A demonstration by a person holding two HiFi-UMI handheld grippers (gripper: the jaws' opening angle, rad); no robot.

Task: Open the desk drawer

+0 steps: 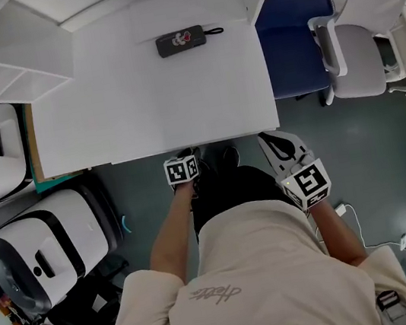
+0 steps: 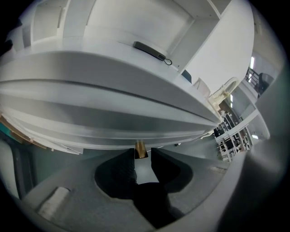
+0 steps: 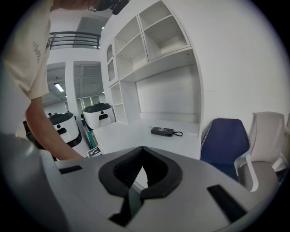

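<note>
The white desk (image 1: 147,105) has a drawer front (image 2: 108,129) under its near edge, seen from below in the left gripper view. A small brass knob (image 2: 140,148) sticks out of it. My left gripper (image 2: 143,154) is open, and the knob sits right between its fingertips. In the head view only its marker cube (image 1: 182,170) shows, at the desk's front edge. My right gripper (image 1: 264,137) hangs off the desk's front right corner. Its tips (image 3: 142,148) meet with nothing between them.
A black pouch (image 1: 180,40) with a cord lies at the back of the desk. A blue chair (image 1: 296,34) and a white chair (image 1: 362,54) stand at the right. Two white machines (image 1: 40,247) crowd the left side. Shelves (image 3: 154,36) rise above the desk.
</note>
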